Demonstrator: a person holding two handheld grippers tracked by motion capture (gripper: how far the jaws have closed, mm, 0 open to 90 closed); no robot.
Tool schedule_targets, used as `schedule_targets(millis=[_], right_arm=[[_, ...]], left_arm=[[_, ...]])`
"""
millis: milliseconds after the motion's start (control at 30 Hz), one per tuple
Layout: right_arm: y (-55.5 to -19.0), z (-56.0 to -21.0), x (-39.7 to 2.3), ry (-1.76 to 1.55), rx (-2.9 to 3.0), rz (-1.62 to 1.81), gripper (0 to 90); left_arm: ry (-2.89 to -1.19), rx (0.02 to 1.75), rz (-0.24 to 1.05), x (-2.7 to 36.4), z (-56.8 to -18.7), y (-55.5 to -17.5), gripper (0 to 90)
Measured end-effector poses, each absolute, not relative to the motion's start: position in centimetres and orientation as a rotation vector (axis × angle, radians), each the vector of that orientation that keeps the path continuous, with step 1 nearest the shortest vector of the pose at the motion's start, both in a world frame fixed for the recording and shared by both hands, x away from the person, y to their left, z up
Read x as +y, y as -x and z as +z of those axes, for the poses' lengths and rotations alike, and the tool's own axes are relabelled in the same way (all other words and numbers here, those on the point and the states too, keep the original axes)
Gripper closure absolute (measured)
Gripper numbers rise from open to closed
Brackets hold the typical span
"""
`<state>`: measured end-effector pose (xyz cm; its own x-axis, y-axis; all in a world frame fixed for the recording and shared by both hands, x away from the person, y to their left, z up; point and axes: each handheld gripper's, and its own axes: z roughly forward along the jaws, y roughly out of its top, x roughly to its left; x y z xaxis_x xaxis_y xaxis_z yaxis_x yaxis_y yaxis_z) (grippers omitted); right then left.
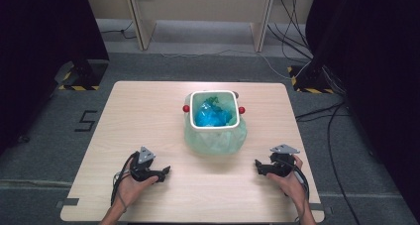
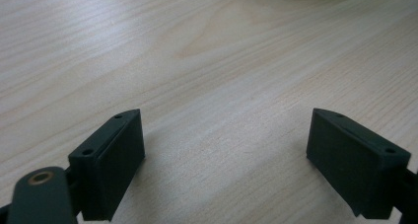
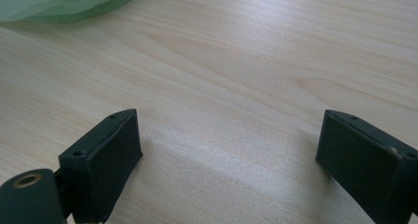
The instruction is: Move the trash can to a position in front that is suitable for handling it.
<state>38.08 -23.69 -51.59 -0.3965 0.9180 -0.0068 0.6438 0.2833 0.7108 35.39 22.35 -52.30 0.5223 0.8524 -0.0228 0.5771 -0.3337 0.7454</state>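
- Nearest the person, the left tool (image 1: 161, 174) rests low on the bench (image 1: 148, 116), held in a hand at the near left; in the left gripper view its jaws stand spread wide with only bare wood grain between them.
- The right tool (image 1: 261, 166) sits at the near right, also down by the bench top, jaws spread and nothing between them — the right gripper view has just a corner of green bag (image 3: 64, 2) at its top left.
- Both tools point inward toward the middle of the bench and are well apart from the bin.
- Farther out, at mid-bench, stands the small white bin (image 1: 237, 118), lined with a translucent green bag whose skirt hangs down over the bin's outside and pools on the wood.
- Inside the bin lies crumpled blue plastic (image 1: 212, 117); a red knob (image 1: 186, 108) juts out on each side of the rim.
- As I judge it, the work on the bin and its bag has not begun — no part of the bag is gripped or lifted, so reaching in, taking hold and handling the liner all remain.
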Motion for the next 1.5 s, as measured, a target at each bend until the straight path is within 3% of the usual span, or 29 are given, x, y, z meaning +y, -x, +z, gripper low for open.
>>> schedule_targets(millis=[467,767,1000,1500], right_arm=[[-38.1,-51.6,-23.7,-1.404,2.142,0.888,9.6],[-38.8,-51.4,-23.8,-1.434,2.126,0.949,15.3],[-39.6,-50.6,-24.1,-1.475,2.07,1.023,14.8],[-44.0,-48.5,-21.8,-1.516,2.031,1.119,16.4]], left_arm=[[-2.041,1.156,0.475,22.5,-52.3,-35.4,13.5],[-1.936,1.218,0.42,22.6,-51.8,-36.1,15.3],[-1.887,1.217,0.424,22.3,-50.6,-37.0,15.4],[-1.778,1.263,0.392,20.9,-48.6,-43.1,16.4]])
